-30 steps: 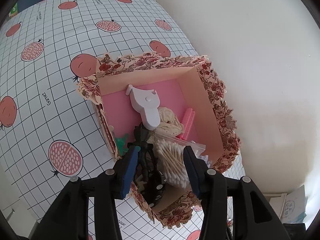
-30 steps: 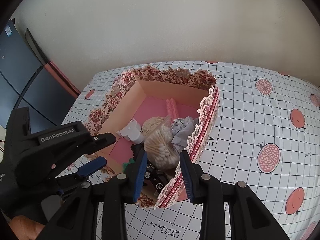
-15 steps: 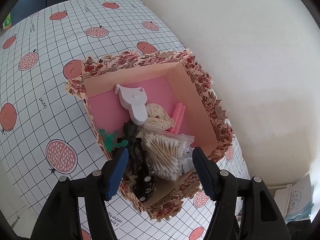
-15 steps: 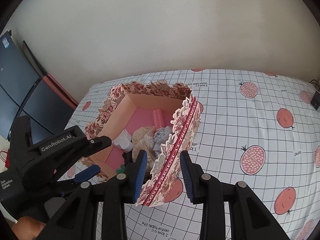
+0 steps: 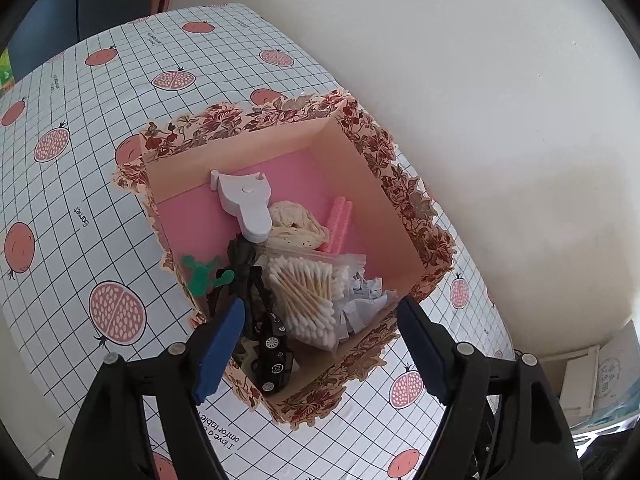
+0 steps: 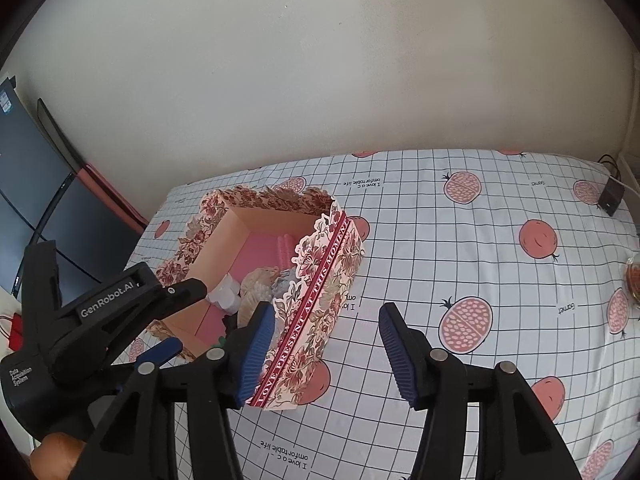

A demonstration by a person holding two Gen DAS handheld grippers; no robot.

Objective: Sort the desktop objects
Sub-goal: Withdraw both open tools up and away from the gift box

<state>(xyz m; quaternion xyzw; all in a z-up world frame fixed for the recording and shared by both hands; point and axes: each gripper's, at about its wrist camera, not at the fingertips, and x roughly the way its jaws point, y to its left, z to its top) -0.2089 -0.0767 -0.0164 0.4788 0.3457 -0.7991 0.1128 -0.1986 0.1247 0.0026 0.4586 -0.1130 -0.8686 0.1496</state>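
Pomegranate-print grid cloth (image 5: 100, 128) covers the bench, which stands against a plain cream wall (image 6: 320, 60). On it sits the box (image 5: 400, 184), open-topped, with a floral scalloped rim, tan inner walls and a pink floor; its corner lies close to the wall. A red band of lettering runs along its outer side in the right wrist view (image 6: 316, 300).

Inside the box, a white plastic tool (image 5: 246, 204) leans against the far inner wall. Just beside it lies a cream lace cloth (image 5: 294, 222), and a pink comb (image 5: 340, 222) rests between that cloth and the right inner wall. A clear bag of cotton swabs (image 5: 306, 294) fills the near middle, touching a crumpled paper (image 5: 366, 302) on its right. A green cactus figure (image 5: 200, 274) stands at the left wall, and a black toy car (image 5: 272, 354) lies in the near corner with a dark tangle above it.

Above the near edge of the box hangs the left gripper (image 5: 320, 350), fingers spread wide and holding nothing. The right gripper (image 6: 326, 350) is also wide and empty, its left finger (image 6: 256, 348) just beside the lettered side, the other over bare cloth. A black adapter (image 6: 610, 196) sits well apart at the far right corner
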